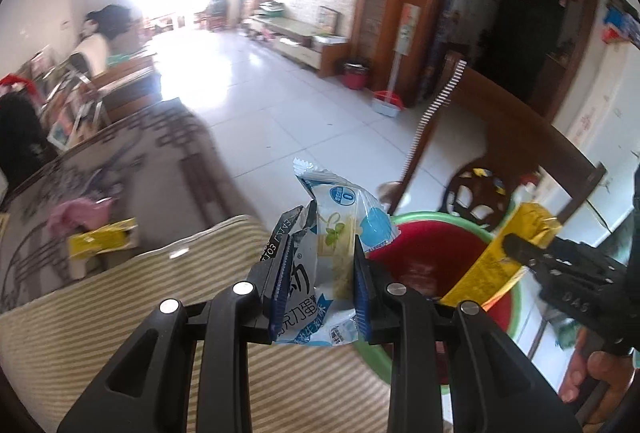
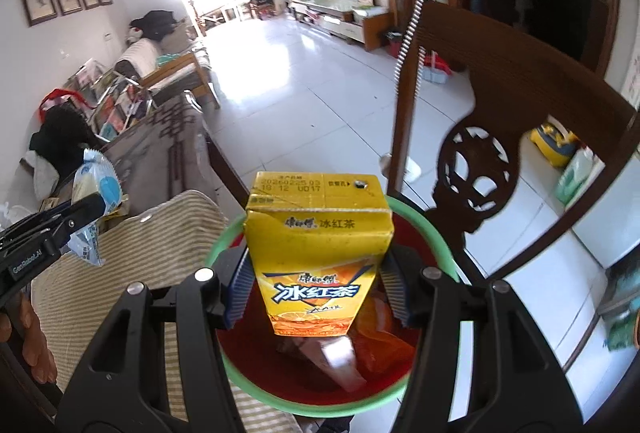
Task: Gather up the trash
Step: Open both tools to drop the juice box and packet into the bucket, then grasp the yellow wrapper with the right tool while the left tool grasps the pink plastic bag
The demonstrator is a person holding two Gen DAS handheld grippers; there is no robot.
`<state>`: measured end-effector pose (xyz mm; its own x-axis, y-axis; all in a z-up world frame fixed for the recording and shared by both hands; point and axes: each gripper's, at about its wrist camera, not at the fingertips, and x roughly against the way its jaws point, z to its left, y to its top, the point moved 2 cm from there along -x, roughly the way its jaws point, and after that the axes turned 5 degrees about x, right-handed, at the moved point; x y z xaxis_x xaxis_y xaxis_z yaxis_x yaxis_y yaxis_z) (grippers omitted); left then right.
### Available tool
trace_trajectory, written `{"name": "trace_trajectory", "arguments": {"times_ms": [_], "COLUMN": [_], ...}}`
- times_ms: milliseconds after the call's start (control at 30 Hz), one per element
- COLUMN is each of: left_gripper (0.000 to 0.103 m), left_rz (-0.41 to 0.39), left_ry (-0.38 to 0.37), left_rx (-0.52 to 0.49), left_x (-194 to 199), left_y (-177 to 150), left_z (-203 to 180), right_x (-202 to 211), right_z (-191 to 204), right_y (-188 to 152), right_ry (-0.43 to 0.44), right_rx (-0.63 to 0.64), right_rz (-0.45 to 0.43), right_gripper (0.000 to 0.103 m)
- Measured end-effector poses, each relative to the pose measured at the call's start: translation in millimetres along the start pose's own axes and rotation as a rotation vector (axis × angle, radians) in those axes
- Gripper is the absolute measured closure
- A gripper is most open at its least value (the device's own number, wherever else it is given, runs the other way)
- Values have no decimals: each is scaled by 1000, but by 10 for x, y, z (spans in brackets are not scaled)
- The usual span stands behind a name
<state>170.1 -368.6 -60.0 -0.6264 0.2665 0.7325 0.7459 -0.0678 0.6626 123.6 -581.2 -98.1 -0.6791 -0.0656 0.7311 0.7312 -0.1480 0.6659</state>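
Observation:
My left gripper [image 1: 324, 233] is shut on a crumpled blue and white snack wrapper [image 1: 340, 209], held up beside the green rim of a red bin [image 1: 440, 218]. In the same view my right gripper [image 1: 510, 245] comes in from the right with a yellow carton [image 1: 492, 265] over the bin. In the right wrist view the right gripper [image 2: 316, 257] is shut on that yellow iced tea carton [image 2: 320, 229], upright above the red bin [image 2: 320, 409]. The left gripper [image 2: 94, 205] with the wrapper [image 2: 96, 185] shows at the left edge.
Wrappers [image 2: 340, 357] lie in the bin. A striped cushion [image 1: 120, 293] lies left of the bin. Behind the bin stands a carved wooden chair back [image 2: 472, 161]. A second yellow carton [image 1: 102, 243] and a pink cloth [image 1: 78, 215] lie on the patterned tablecloth [image 1: 120, 161].

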Motion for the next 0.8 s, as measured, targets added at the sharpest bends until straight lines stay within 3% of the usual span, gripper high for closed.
{"name": "trace_trajectory", "arguments": {"times_ms": [300, 333, 367, 400, 433, 533, 600, 800], "left_gripper": [76, 73, 68, 53, 47, 45, 38, 35], "left_rz": [77, 87, 101, 112, 102, 68, 55, 37], "left_ry": [-138, -147, -155, -148, -145, -132, -100, 23], "left_rx": [-36, -43, -51, -60, -61, -46, -30, 101], "left_x": [-263, -296, -317, -337, -315, -209, -161, 39], "left_y": [-36, -40, -55, -63, -64, -56, -63, -215], "left_z": [-384, -413, -439, -441, -427, -286, -125, 685], "right_x": [61, 54, 56, 74, 106, 122, 115, -78], "right_z": [-213, -223, -219, -231, -237, -199, -128, 440], "right_y": [-70, -73, -80, -85, -88, -62, -32, 47], "right_ry": [-46, -47, -51, -65, -66, -62, -54, 20], "right_rx": [-45, -48, -54, -68, -81, -84, -79, 5], "right_rz": [0, 6, 15, 8, -8, -14, -23, -6], "right_gripper": [48, 44, 27, 17, 17, 17, 17, 17]}}
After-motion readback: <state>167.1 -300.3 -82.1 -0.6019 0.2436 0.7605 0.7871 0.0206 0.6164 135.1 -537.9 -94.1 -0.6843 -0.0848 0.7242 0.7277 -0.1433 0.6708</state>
